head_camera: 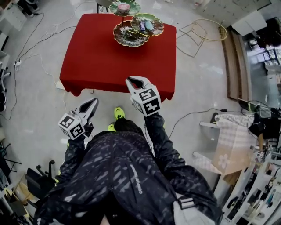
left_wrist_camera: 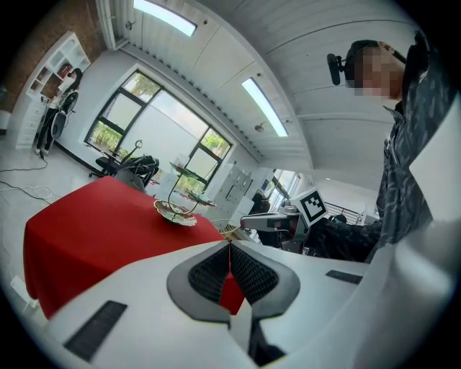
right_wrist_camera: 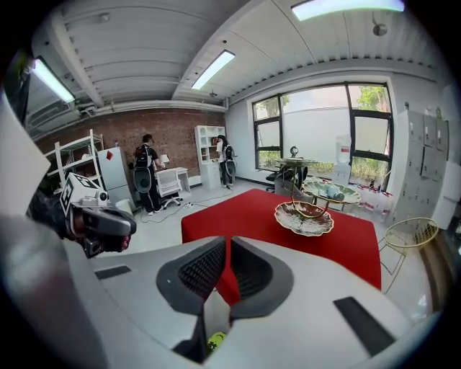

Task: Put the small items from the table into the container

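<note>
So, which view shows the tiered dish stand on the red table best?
The head view: it looks down into all three dishes of the dish stand. The right gripper view shows the dish stand from the side; the left one, smaller, farther.

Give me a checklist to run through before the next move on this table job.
1. Empty left claw: ok, shut on nothing.
2. Empty right claw: ok, shut on nothing.
3. Claws opened for a pick: not ok, both are shut.
4. Tiered tray stand upright on the red table: ok, it stands at the far edge.
5. Loose item to pick on the cloth: not ok, none shows. A pink item and a blue item already lie in trays.
6. Claws near the stand: not ok, both are by the table's near edge.
</note>
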### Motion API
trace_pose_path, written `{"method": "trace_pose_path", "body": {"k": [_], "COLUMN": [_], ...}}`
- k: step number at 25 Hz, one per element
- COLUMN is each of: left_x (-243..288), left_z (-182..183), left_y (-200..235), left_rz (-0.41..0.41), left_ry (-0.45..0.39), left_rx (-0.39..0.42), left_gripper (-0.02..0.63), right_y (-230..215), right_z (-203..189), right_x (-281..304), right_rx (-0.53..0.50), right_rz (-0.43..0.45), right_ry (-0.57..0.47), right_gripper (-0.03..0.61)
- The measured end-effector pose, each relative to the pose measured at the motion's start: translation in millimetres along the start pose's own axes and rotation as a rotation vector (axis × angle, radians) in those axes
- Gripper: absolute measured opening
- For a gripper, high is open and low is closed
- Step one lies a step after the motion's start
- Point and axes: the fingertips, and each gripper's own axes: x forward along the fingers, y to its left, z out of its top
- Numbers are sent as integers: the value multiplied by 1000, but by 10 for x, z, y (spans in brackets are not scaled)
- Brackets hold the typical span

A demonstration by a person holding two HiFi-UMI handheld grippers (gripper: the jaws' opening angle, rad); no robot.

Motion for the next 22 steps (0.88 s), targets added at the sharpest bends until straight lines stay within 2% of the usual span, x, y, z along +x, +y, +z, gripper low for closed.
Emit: {"method": "trace_pose_path", "body": {"k": [11, 22], "left_x": [-296, -457], "left_z": [-416, -359], "left_y": [-447, -631], "left_rz": [-62, -90], "left_ry": [14, -5], "left_rx": [-6, 51], "left_gripper": [11, 11], "right_y": [873, 1231], "right_z": [-308, -303], "right_x": [-484, -706], "right_rx": [-108, -156], "right_rz": [35, 40], "right_ry": [-11, -58], "right_gripper": [20, 20]}}
